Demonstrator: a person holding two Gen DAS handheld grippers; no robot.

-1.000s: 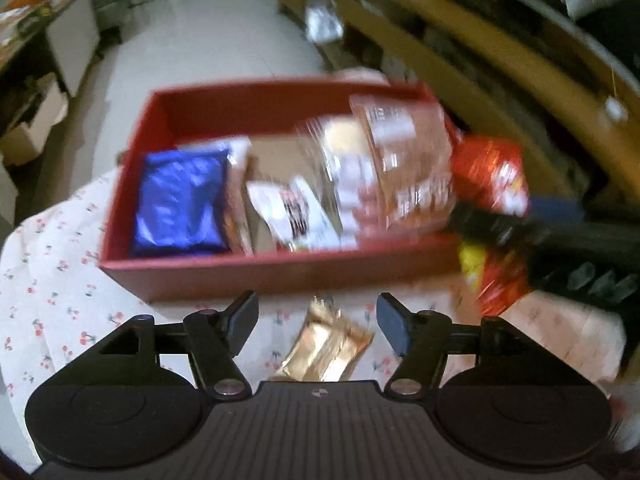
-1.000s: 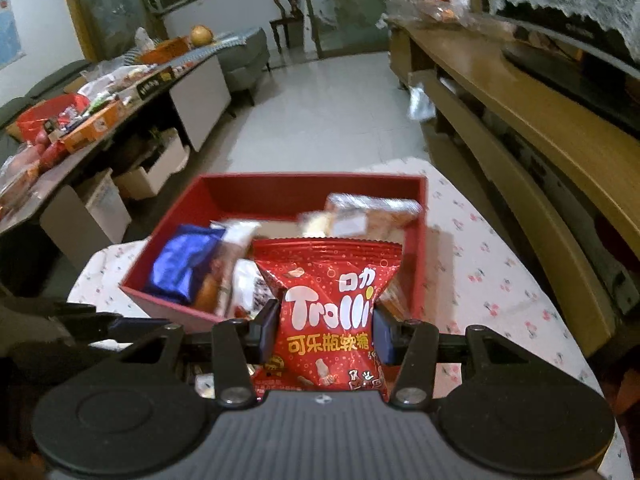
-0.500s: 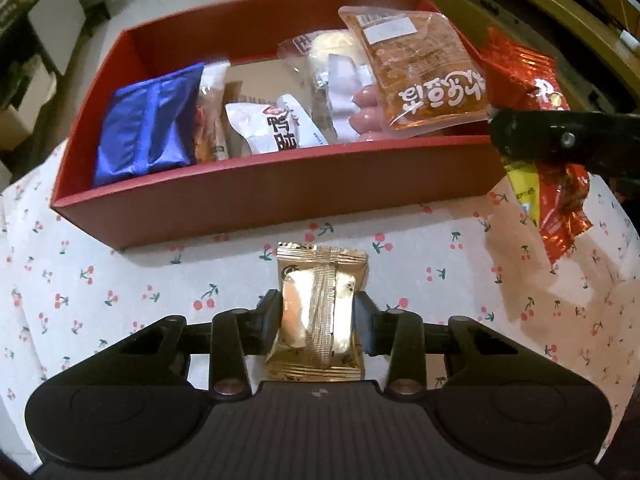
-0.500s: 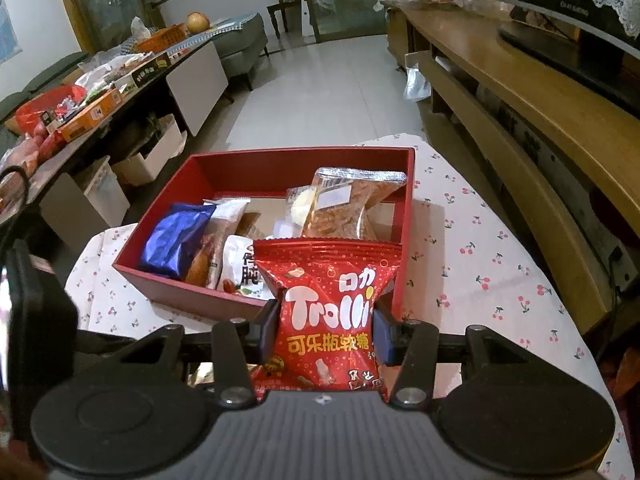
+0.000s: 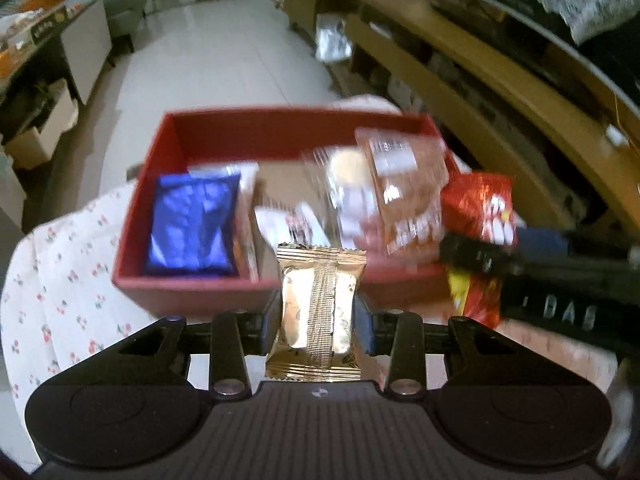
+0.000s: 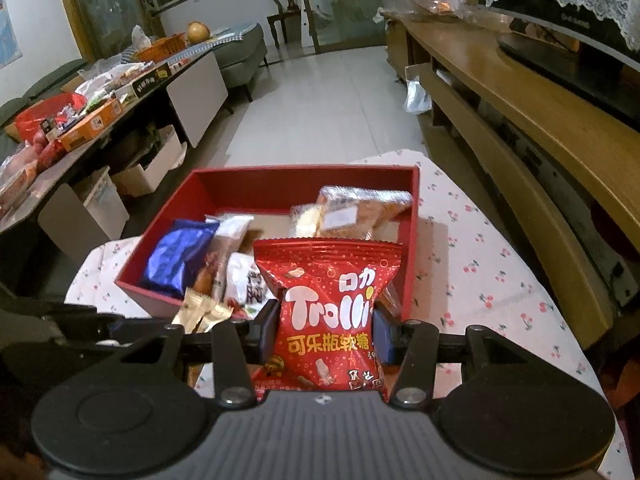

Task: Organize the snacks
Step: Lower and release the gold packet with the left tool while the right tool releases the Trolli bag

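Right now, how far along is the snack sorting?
Done: several packets, including a blue one, already lie in the red box. In hand: the left gripper grips a gold packet, and the right gripper grips a red candy bag. Left: both go into the box.

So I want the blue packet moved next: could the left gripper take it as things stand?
Probably not yet: the left gripper is shut on the gold packet. The blue packet lies uncovered in the red box.
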